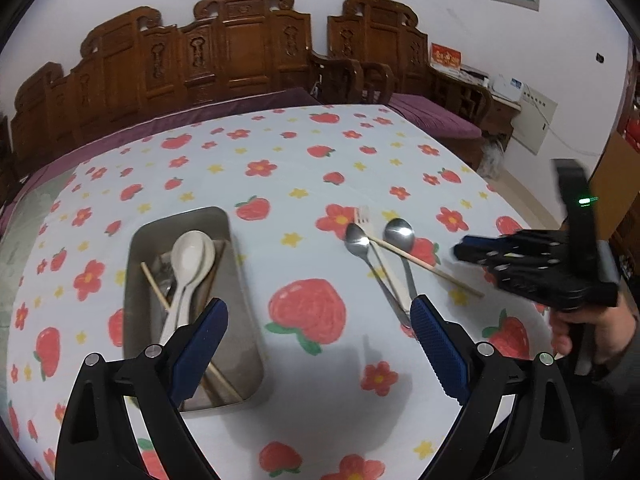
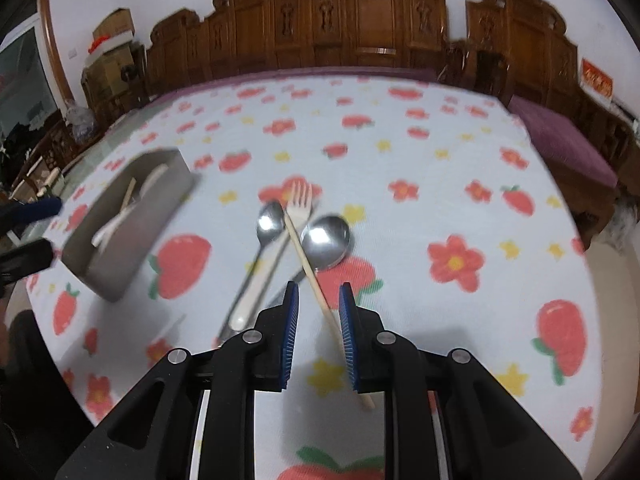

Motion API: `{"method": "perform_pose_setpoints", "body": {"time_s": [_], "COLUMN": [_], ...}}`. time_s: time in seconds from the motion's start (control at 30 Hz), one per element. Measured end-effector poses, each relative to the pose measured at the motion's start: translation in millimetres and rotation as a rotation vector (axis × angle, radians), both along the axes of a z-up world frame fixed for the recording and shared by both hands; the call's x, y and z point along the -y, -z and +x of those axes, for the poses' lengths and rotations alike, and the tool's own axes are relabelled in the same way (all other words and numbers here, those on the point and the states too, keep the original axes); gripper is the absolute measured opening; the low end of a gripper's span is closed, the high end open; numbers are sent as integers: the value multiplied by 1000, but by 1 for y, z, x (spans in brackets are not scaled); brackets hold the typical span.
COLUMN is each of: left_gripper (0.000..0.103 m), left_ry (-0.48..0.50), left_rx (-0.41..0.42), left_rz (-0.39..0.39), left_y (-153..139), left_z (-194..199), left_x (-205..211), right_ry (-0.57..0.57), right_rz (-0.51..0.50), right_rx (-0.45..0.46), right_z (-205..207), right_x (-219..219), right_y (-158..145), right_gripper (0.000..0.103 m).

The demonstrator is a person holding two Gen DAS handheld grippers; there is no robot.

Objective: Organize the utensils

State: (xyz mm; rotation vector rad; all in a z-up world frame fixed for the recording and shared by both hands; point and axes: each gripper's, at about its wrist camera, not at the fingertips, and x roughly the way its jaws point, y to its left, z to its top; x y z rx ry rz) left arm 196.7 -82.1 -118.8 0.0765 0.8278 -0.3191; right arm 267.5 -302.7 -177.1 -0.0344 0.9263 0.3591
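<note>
A steel tray (image 1: 136, 248) at the left holds white spoons (image 1: 192, 252) and wooden chopsticks. To its right on the cloth lie two metal spoons (image 1: 356, 238) (image 1: 399, 234), a white fork (image 1: 363, 214) and one chopstick (image 1: 424, 264), all crossing. My left gripper (image 1: 318, 312) stands wide open above the cloth between tray and pile, holding nothing. My right gripper (image 2: 319, 290) is narrowly open low over the chopstick (image 2: 304, 256), which runs between its jaws without the pads pressing it. The fork (image 2: 302, 196) and both spoons (image 2: 270, 220) (image 2: 326, 240) lie just beyond.
The table wears a white cloth (image 1: 304, 160) printed with strawberries and flowers. Carved wooden benches (image 1: 240, 48) with purple cushions stand behind it. A hand (image 1: 592, 332) grips the right gripper's handle at the right. The tray (image 2: 120, 256) sits to the left in the right wrist view.
</note>
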Motion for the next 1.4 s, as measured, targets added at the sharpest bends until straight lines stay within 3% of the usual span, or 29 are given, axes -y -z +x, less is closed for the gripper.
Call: {"method": "perform_pose_setpoints", "body": {"time_s": [0.27, 0.6, 0.67, 0.77, 0.9, 1.13, 1.4], "left_gripper": [89, 89, 89, 89, 89, 89, 83], "left_ry": [17, 16, 15, 16, 20, 6, -7], "left_rx": [-15, -43, -46, -57, -77, -93, -92], "left_rz": [18, 49, 54, 65, 74, 79, 81], "left_y": [9, 23, 25, 32, 42, 56, 64], "left_z": [3, 10, 13, 18, 26, 48, 81], "left_x": [12, 21, 24, 30, 40, 56, 71], "right_ry": [-27, -85, -107, -130, -153, -39, 64], "right_rz": [-29, -69, -56, -75, -62, -1, 22], "right_rx": [-47, -34, -44, -38, -30, 33, 22], "right_z": [20, 16, 14, 9, 4, 9, 22], "right_x": [-5, -13, -15, -20, -24, -3, 22], "right_y": [36, 40, 39, 40, 36, 18, 20], "right_gripper": [23, 25, 21, 6, 6, 6, 6]}}
